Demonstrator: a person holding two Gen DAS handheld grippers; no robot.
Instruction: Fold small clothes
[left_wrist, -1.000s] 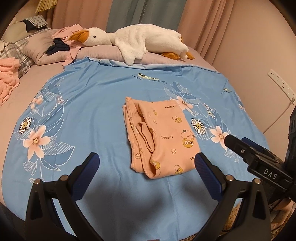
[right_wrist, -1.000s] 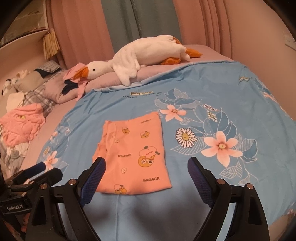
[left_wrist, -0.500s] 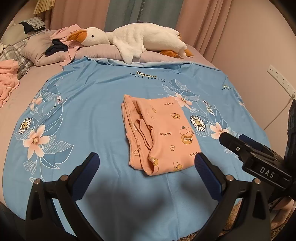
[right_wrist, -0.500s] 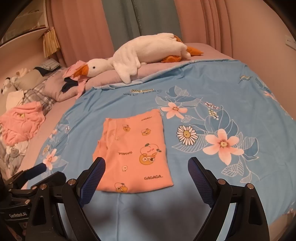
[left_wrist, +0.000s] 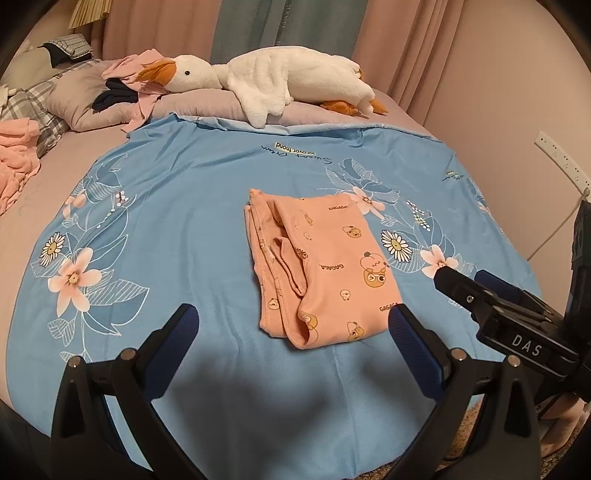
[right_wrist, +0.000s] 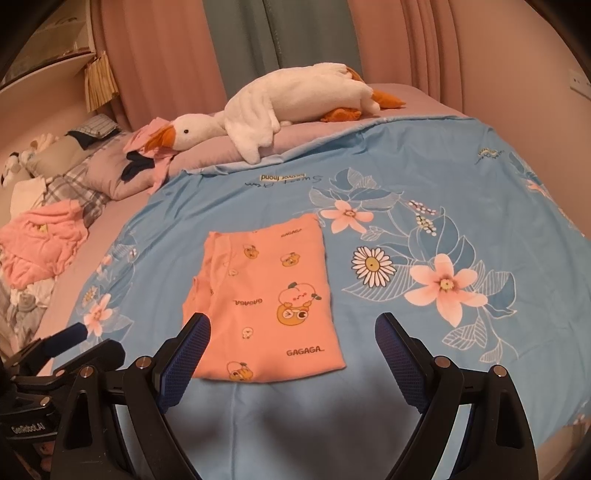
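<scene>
1. One garment, the orange printed garment, lies folded into a compact rectangle near the middle of the blue floral sheet, flat and free of either tool. We judge this piece essentially done: its edges line up on the right and near sides.

2. Its left side, seen from the left wrist view, is less tidy. Several layered hems and a small tucked flap show there, so a smoothing pass could be worth making, though we cannot tell how loose those layers are.

3. Our left gripper hangs above the near edge of the sheet with its jaws spread wide and nothing between them; the folded piece sits beyond the tips, its near right corner close by the right-hand pad.

4. Our right gripper is likewise wide apart and empty, hovering just short of the garment's near edge, with its left pad overlapping the near left corner in the picture. Whether it touches the cloth we cannot say.

5. What is left, as we read it: a heap of pink clothes lies crumpled at the far left of the bed, well apart from the sheet, and more loose clothing sits on the pillow by the plush goose. Those look unfolded.

6. Next, we would probably move the finished piece aside and bring another onto the sheet.
</scene>
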